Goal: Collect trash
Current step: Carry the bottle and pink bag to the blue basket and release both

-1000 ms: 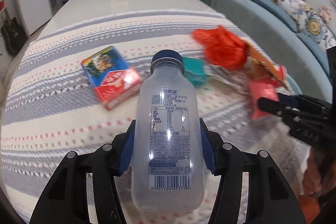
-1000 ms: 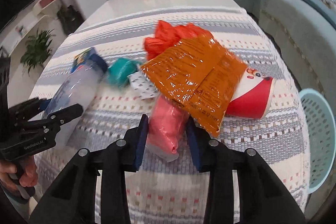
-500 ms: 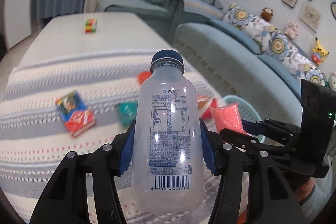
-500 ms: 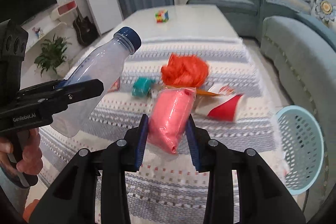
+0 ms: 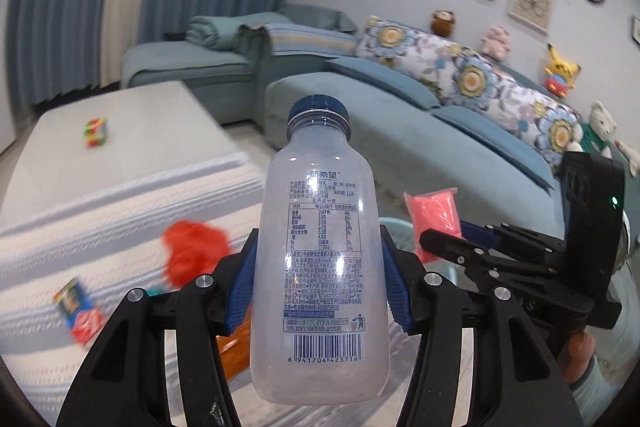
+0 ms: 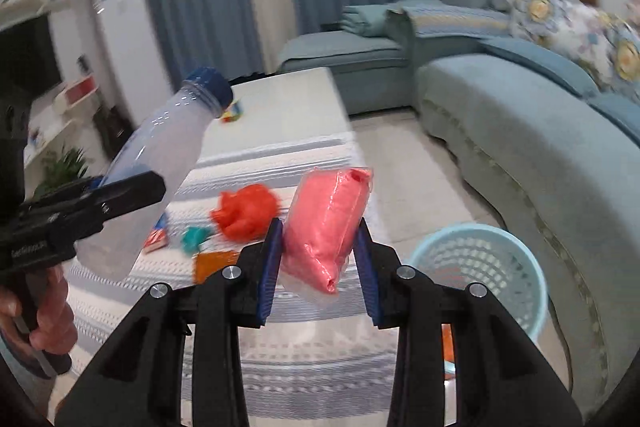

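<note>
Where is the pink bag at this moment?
The pink bag is held between the right gripper's fingers, in the air above the table edge, left of the basket.

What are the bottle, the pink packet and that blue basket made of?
Bottle: probably frosted translucent plastic, with printed text and a blue ribbed cap. Pink packet: glossy clear plastic film, wrinkled, around something soft and pink. Basket: likely moulded pale blue plastic with a latticed wall.

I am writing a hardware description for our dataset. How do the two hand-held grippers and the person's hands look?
Both the left gripper and the right gripper have black angular linkage arms with silver pivot screws and ribbed blue finger pads. The left body carries small white lettering; the right body shows a green light. The left hand is bare.
</note>
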The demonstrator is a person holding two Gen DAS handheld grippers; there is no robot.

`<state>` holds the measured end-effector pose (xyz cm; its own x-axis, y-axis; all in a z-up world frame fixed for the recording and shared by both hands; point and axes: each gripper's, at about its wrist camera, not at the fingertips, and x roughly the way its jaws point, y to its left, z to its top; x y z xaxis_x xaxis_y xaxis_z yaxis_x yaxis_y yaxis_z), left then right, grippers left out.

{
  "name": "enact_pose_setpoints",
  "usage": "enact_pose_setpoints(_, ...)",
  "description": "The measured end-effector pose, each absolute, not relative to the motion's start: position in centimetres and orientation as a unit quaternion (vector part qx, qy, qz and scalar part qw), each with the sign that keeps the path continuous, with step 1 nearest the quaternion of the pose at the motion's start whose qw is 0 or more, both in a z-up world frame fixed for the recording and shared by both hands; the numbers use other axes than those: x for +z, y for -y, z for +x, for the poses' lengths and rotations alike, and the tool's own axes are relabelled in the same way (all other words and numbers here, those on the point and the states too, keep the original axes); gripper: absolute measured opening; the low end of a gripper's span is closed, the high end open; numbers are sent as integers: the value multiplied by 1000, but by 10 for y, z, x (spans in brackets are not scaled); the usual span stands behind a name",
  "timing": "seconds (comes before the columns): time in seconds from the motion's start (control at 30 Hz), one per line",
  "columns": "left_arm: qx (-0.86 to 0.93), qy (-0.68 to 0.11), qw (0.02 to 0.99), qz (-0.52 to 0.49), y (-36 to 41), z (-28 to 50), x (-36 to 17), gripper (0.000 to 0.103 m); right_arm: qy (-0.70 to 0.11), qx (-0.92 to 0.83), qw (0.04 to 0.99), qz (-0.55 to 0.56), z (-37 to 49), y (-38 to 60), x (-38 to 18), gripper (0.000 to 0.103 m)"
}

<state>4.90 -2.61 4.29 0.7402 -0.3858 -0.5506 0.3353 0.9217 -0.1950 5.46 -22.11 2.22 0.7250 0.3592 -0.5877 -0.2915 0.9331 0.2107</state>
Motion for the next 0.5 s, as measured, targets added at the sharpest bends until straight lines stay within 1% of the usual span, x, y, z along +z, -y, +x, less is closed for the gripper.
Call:
enact_pose_setpoints(0.13,-224,-313,923,-4,82,68,38,53,-344,116,929,70,64,264,15,32)
enact_pose_setpoints(0.27,-250,-333,909,9,131,90,25,53,-360,67,925,98,70,309,-3,32)
enact_pose_setpoints(0.37,-258,-361,896,5,162,109,4,53,-370,32,923,102,74,333,-18,32)
enact_pose_setpoints(0.5,-247,-422,873,-2,185,129,-41,53,-387,-14,918,84,82,351,-41,32)
